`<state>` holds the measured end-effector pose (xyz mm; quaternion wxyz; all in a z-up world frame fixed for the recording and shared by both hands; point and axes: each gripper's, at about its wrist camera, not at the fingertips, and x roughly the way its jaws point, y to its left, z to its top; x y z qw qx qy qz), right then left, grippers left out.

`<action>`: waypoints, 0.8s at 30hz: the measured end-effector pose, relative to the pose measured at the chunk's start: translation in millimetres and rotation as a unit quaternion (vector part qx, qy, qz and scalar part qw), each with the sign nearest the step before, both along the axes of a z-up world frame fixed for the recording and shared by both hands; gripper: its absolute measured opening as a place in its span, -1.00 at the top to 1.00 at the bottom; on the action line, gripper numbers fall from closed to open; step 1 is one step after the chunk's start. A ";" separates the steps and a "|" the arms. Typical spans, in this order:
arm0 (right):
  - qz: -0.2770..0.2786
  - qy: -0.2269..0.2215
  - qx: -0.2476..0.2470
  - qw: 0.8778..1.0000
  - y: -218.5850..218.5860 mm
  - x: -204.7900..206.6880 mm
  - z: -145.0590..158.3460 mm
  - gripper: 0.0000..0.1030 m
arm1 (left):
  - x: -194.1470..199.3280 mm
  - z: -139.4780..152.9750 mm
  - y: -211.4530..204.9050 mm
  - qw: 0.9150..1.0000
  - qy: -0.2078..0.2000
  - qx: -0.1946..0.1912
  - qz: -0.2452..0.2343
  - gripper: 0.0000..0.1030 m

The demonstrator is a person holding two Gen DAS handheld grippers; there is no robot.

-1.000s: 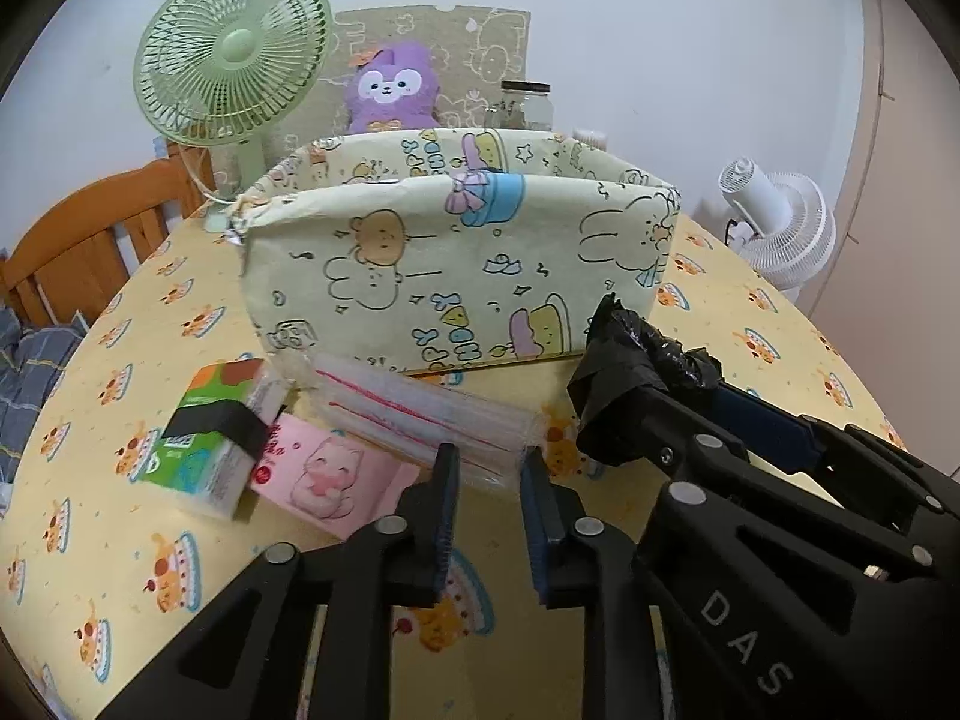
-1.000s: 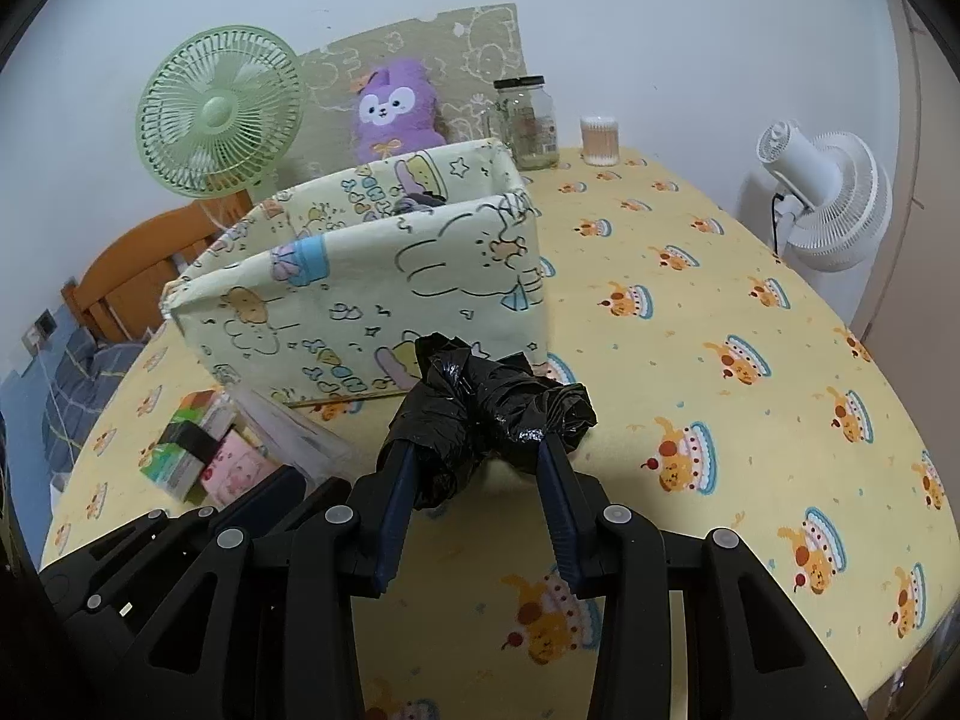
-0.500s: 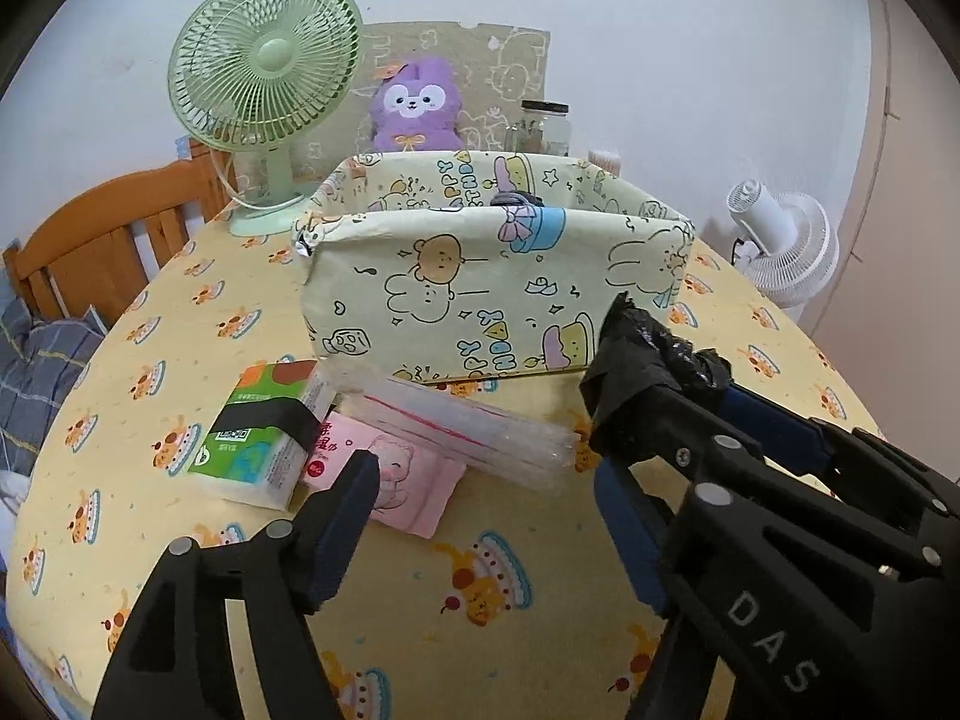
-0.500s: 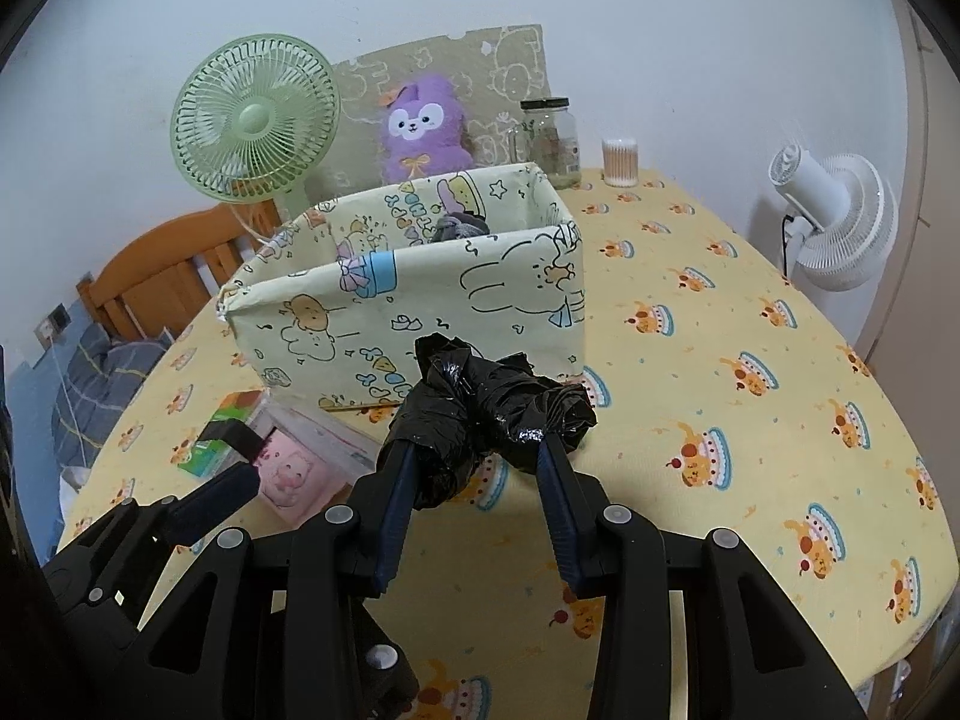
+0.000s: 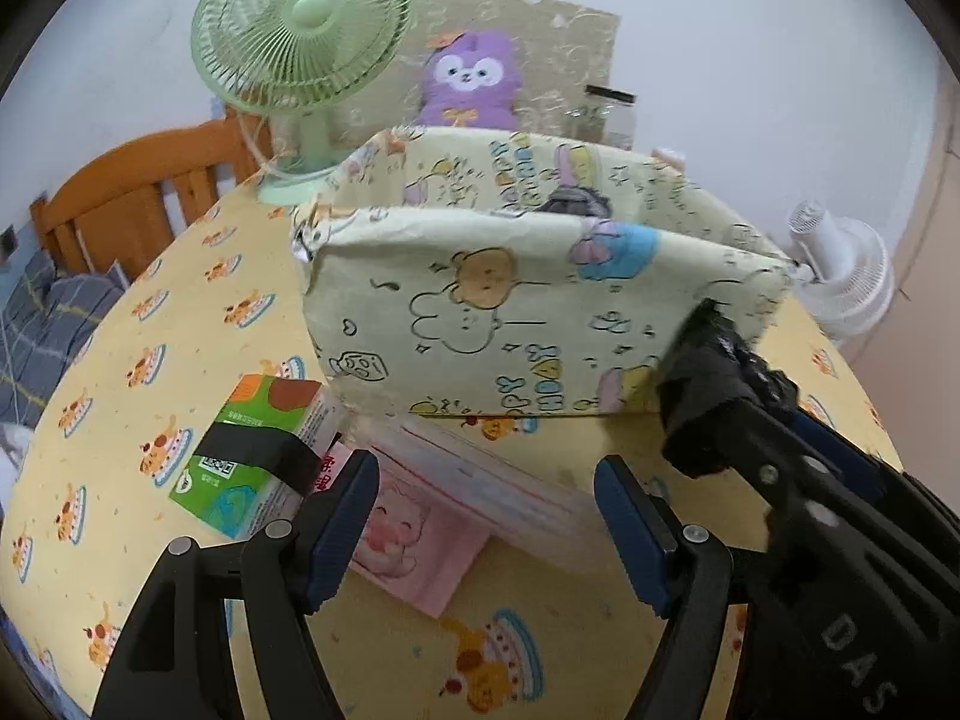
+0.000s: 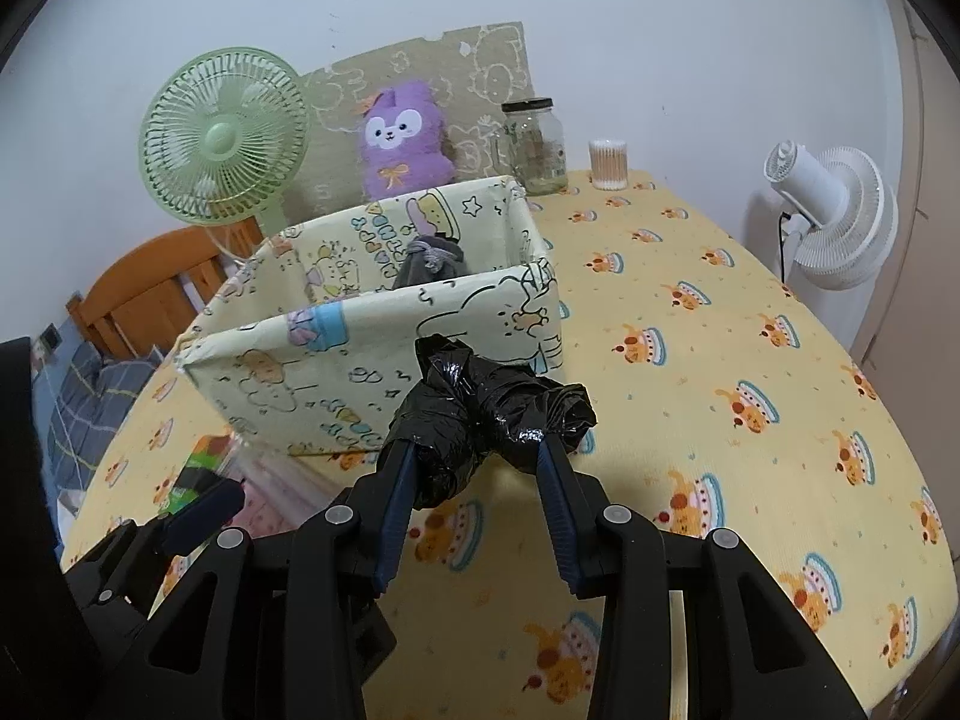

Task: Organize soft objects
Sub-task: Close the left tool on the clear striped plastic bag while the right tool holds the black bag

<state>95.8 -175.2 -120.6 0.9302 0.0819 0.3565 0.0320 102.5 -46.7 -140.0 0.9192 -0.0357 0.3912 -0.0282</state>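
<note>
Progress looks partial: something grey already lies inside the fabric storage box (image 6: 384, 336), while your right gripper (image 6: 474, 450) clamps a crumpled black plastic bag (image 6: 492, 414) in front of the box, not yet over its rim. Your left gripper (image 5: 486, 516), jaws spread wide and empty, hovers above the clear zip bags (image 5: 498, 480), pink tissue pack (image 5: 408, 546) and green tissue pack (image 5: 252, 456), all on the table just beside the box.

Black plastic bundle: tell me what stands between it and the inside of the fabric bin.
Only the fabric bin near wall: the black plastic bundle, in the right gripper, sits below its rim.
</note>
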 end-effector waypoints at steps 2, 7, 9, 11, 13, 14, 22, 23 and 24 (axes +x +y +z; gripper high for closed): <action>0.001 0.003 -0.002 1.000 -1.4 3.2 -1.7 0.16 | 3.6 -4.1 -0.3 1.000 0.009 -0.002 0.006 -0.48; -0.001 0.014 -0.001 1.000 -6.5 8.9 -8.2 0.16 | 7.7 -10.0 -6.2 1.000 0.014 0.012 0.013 -0.42; -0.002 0.019 0.000 1.000 -7.8 9.5 -11.2 0.16 | 5.0 -11.0 -8.2 0.999 0.011 0.024 0.017 -0.22; -0.003 0.022 0.002 1.000 -9.4 9.4 -13.8 0.16 | 4.5 -11.6 -9.6 0.999 0.012 0.025 0.015 0.09; -0.003 0.023 0.002 1.000 -10.1 8.4 -15.2 0.16 | 3.1 -13.1 -10.4 1.000 0.015 0.022 0.009 0.23; -0.002 0.023 0.002 1.000 -10.0 7.5 -15.6 0.16 | 1.4 -13.1 -11.5 1.000 0.014 0.024 0.005 0.31; -0.001 0.023 0.007 1.000 -8.3 -2.2 -18.0 0.15 | -17.5 -8.2 -22.9 0.999 0.005 0.030 -0.036 0.72; -0.001 0.023 0.005 1.000 -7.9 -4.0 -17.7 0.15 | -19.7 -7.2 -22.8 0.999 0.004 0.030 -0.038 0.72; -0.002 0.022 0.006 1.000 -7.9 -5.7 -17.1 0.15 | -21.0 -6.2 -22.8 0.999 0.002 0.031 -0.039 0.72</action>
